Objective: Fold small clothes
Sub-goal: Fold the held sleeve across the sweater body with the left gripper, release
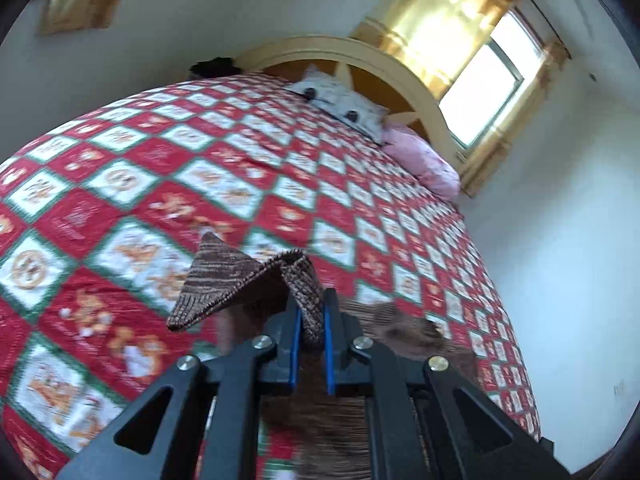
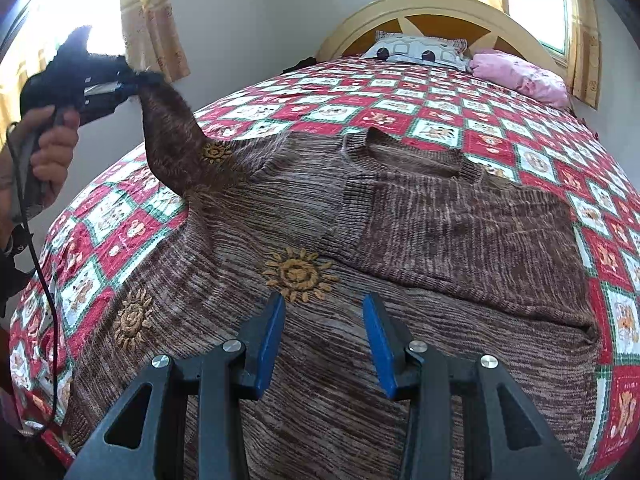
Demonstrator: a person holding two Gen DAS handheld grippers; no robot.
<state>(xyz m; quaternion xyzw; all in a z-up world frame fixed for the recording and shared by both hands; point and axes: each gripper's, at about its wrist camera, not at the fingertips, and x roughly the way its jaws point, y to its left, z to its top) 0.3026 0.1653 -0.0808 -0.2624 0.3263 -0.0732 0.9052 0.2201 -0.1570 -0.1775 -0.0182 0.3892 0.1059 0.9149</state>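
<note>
A brown knitted sweater (image 2: 280,216) with embroidered suns lies front up on the bed. Its right sleeve (image 2: 460,232) is folded across the chest. My left gripper (image 1: 311,316) is shut on the left sleeve cuff (image 1: 224,284) and holds it lifted above the bed; it also shows in the right wrist view (image 2: 132,88) at the upper left, with the sleeve (image 2: 168,136) stretched up from the sweater. My right gripper (image 2: 324,336) is open and empty, just above the sweater's lower body.
The bed has a red, white and green checked quilt (image 2: 440,112). A grey patterned pillow (image 2: 416,52) and a pink pillow (image 2: 520,76) lie by the wooden headboard (image 2: 440,4). Curtained windows (image 1: 480,72) are behind. A white wall (image 1: 560,260) runs along the bed's right side.
</note>
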